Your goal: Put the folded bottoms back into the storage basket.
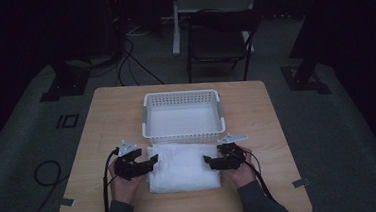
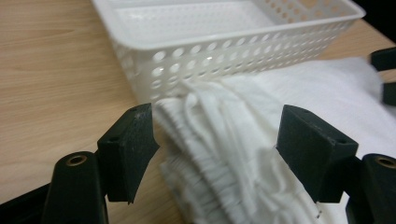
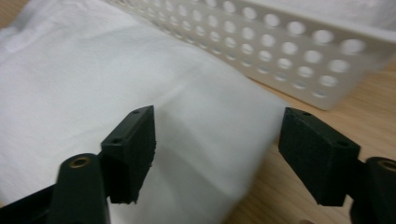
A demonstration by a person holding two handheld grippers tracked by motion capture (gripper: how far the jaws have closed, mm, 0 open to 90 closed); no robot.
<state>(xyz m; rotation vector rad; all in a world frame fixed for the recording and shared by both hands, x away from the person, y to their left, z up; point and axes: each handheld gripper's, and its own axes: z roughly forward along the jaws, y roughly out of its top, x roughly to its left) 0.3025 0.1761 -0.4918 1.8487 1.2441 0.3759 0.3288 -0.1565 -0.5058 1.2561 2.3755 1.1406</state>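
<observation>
Clearly you have one hand-held gripper at each short end of the folded white towel (image 1: pixel 184 166), so both ends can be taken together and carried to the white basket (image 1: pixel 184 135) just behind it. Your left hand-held gripper (image 1: pixel 150 164) stands open astride the layered edges; your right hand-held gripper (image 1: pixel 208 160) gapes wide over the smooth fold. Neither presses. The towel lies flat on the surface (image 1: pixel 107 121), thick, ribbed at its stacked edges.

soft white cloth towel (image 1: pixel 184 166), glossy plastic basket (image 1: pixel 147 120), matt wood table (image 1: pixel 106 116).
</observation>
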